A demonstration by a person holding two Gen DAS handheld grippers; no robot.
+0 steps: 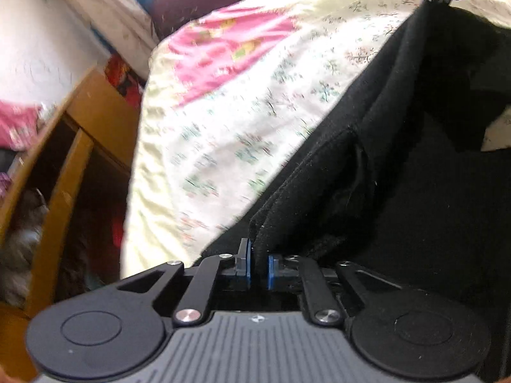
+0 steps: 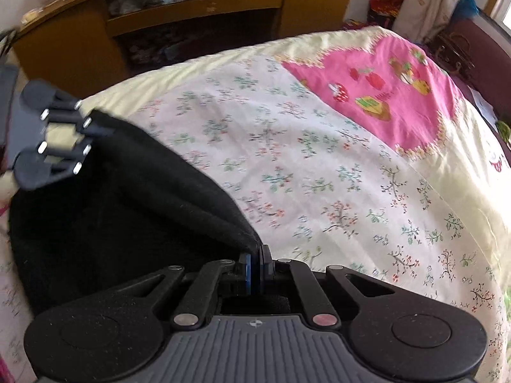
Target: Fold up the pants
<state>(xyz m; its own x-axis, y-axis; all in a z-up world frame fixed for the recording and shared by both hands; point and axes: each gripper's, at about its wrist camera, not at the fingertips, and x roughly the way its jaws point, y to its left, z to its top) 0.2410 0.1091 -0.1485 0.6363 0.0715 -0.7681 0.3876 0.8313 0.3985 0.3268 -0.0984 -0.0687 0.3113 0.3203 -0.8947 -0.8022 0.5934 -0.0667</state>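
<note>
Gripping black pants (image 1: 399, 146) at both ends: my left gripper (image 1: 258, 263) pinches one thick edge, my right gripper (image 2: 255, 263) clamps another. Pants hang stretched between them above the floral bedspread (image 2: 319, 166).

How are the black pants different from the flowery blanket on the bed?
The pants are plain black, while the blanket is cream with little flowers and a pink patch. The pants are pinched at two spots, by the left gripper and the right gripper, and hang stretched between them; the blanket lies spread flat on the bed, and no gripper holds it. The pants look thick and fuzzy, the blanket thin and smooth. Both are soft cloth.
</note>
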